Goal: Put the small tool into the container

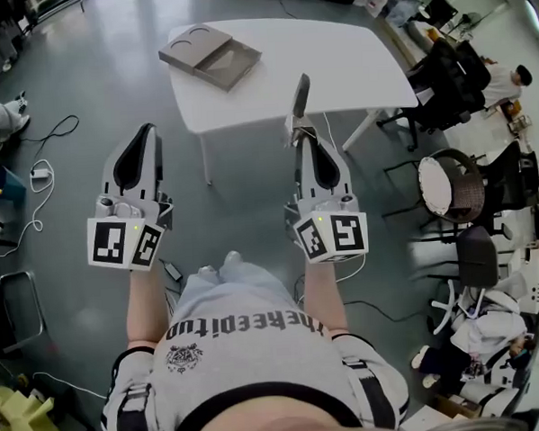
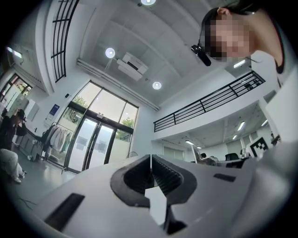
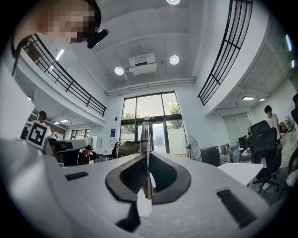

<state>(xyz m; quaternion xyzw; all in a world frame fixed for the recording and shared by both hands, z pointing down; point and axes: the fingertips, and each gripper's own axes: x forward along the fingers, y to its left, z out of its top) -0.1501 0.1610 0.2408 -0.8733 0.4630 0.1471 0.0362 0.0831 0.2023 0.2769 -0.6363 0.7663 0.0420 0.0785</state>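
Tool (image 3: 146, 135), thin flat metal, between ribbed jaws

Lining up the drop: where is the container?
Head view: the container lies at the white table's far left corner, ahead and left of the right gripper holding the small tool.

Open-plan office/lab hall: mezzanine railings (image 3: 222, 56), glass entrance doors (image 3: 158, 132), office chairs (image 1: 443, 88), white table (image 1: 334, 62), cables (image 1: 40, 204) across grey floor (image 1: 90, 66).
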